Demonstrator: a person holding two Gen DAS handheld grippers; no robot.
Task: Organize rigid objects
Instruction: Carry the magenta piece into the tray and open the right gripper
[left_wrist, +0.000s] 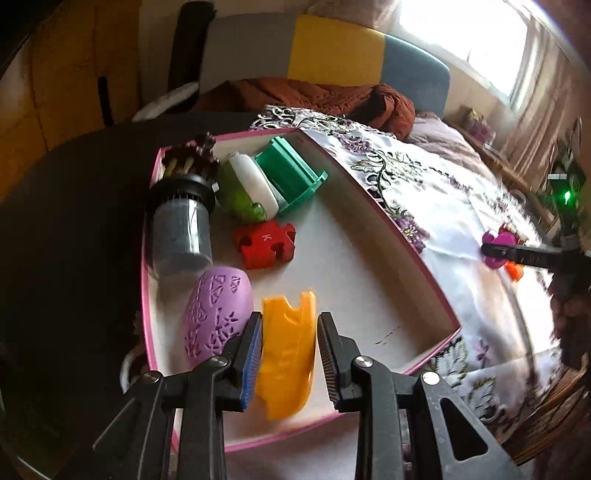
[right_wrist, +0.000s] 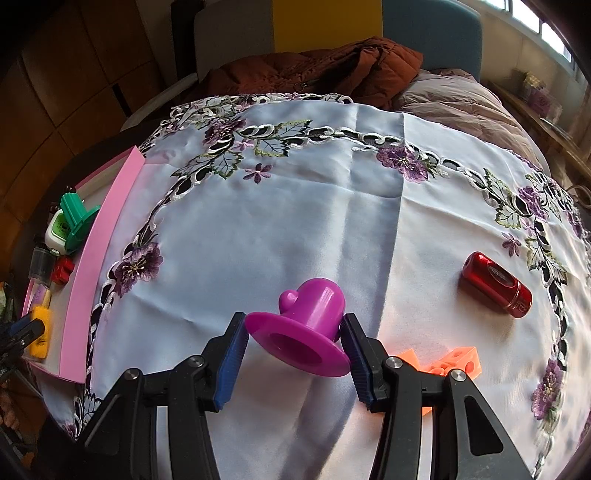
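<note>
Left fingers: I saw my left gripper (left_wrist: 290, 354) closed narrowly on the yellow piece (left_wrist: 286, 354) — both ribbed pads pressed its flat sides, and it stood on edge between them, low over the box floor.
Just left of those fingers: the lilac patterned egg (left_wrist: 218, 317) lay in the pink-rimmed box (left_wrist: 369, 206), close beside the left pad.
Ahead of the left fingers: a red puzzle block (left_wrist: 265, 243) sat on the box floor; beyond it leaned a green-and-white piece (left_wrist: 245, 190) and a teal spool (left_wrist: 291, 173), touching each other.
Ahead and left: a grey cylinder (left_wrist: 181, 236) with a dark cap lay along the box's left wall.
Right fingers: my right gripper (right_wrist: 295, 354) was part open around the purple flanged cup (right_wrist: 306, 332). The right pad touched the cup's body; the left pad sat at the flange's edge. I could not tell whether it was truly gripped, or lifted off the cloth.
Just right of those fingers: an orange block (right_wrist: 454, 363) lay on the embroidered tablecloth (right_wrist: 295, 206), partly hidden behind the right finger.
Farther right and ahead: a red cylinder (right_wrist: 496, 288) rested on its side on the cloth — well apart from the cup.
Far left of the right fingers: the box's pink wall, seen from outside.
</note>
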